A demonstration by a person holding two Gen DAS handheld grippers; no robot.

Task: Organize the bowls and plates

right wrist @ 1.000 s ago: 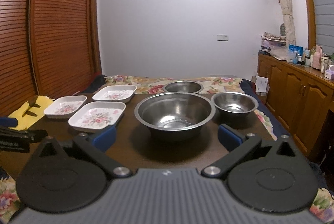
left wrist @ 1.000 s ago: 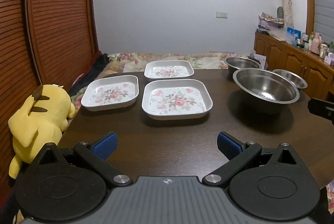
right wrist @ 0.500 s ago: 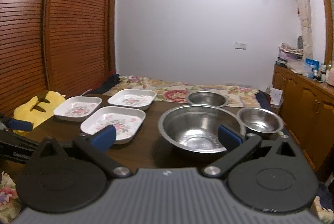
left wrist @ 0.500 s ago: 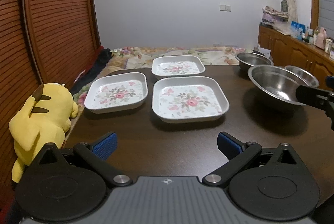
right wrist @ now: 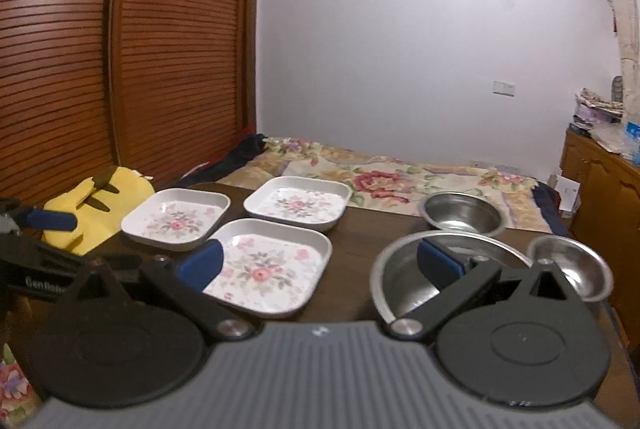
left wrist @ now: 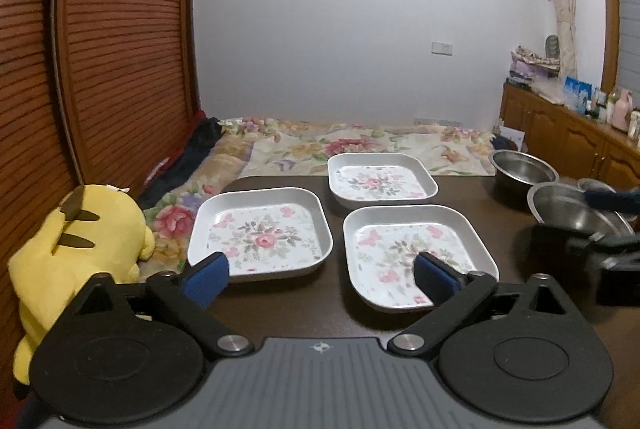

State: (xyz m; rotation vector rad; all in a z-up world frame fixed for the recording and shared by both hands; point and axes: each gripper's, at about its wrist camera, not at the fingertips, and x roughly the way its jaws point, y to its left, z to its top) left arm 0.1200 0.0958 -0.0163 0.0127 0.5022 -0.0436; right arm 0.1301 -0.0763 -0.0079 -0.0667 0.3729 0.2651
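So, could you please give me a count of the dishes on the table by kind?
Floral square plates: 3 (left, far, near)
Steel bowls: 3 (large, far, small)
Total: 6, all sitting singly on the dark table, none stacked yet.

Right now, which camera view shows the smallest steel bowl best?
The right wrist view shows it best: the smallest steel bowl appears with its whole rim and its inside, just right of the large steel bowl. In the left wrist view only a sliver of it shows behind the large bowl.
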